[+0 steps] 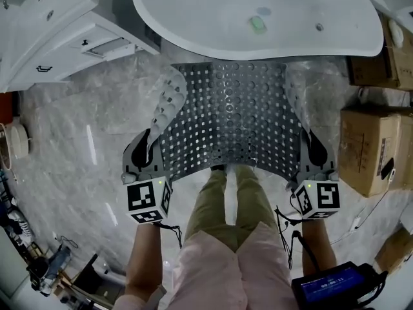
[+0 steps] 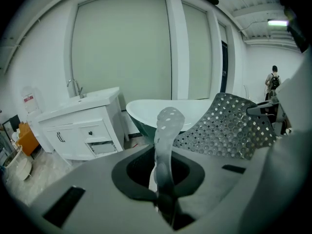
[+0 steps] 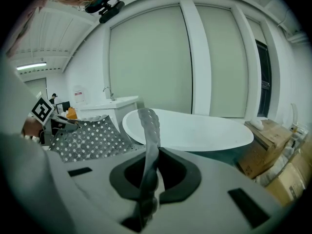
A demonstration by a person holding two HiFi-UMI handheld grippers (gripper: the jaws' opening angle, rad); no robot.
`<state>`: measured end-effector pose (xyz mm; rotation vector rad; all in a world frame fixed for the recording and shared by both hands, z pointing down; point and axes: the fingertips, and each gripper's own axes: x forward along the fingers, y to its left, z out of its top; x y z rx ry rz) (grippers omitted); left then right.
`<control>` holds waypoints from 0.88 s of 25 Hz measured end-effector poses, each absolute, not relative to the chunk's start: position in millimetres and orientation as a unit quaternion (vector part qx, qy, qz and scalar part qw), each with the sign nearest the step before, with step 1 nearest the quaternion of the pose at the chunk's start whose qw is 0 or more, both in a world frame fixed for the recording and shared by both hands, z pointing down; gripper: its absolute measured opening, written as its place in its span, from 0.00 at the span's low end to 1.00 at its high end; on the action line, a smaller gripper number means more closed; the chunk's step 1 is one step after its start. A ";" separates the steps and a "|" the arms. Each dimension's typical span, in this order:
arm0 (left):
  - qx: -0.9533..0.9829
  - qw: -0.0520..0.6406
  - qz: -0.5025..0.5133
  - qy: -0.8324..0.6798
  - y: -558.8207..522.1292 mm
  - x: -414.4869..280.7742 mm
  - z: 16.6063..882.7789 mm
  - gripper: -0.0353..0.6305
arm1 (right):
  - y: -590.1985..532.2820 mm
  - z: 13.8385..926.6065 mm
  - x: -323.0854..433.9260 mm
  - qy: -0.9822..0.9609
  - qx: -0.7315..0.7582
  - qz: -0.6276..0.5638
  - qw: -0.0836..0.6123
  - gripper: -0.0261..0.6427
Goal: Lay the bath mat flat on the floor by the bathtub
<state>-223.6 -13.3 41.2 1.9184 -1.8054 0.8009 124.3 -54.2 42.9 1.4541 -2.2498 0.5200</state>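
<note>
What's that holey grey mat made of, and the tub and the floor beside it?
The bath mat looks like soft, translucent grey rubber or vinyl: it sags and curls at its edges, dotted with holes and round bumps. The bathtub is glossy white, acrylic or ceramic; I cannot tell which. The floor looks like polished grey marble-patterned tile, showing light reflections.

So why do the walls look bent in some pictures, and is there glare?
Left and right gripper views: wide-angle lens bows the window frames, dark corners, bath mat edge nearest the lens soft. Head view: sharp, with glare streaks on the floor.
</note>
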 end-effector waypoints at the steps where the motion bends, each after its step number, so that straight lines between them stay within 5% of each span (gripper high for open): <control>1: 0.686 0.194 0.286 -0.640 -13.6 -227.4 43.9 0.11 | -51.3 45.2 120.9 -0.805 0.524 0.186 0.207 0.08; 22: 0.692 0.221 0.299 -0.619 -9.6 -223.5 80.3 0.11 | -29.5 76.1 124.6 -0.787 0.533 0.209 0.229 0.08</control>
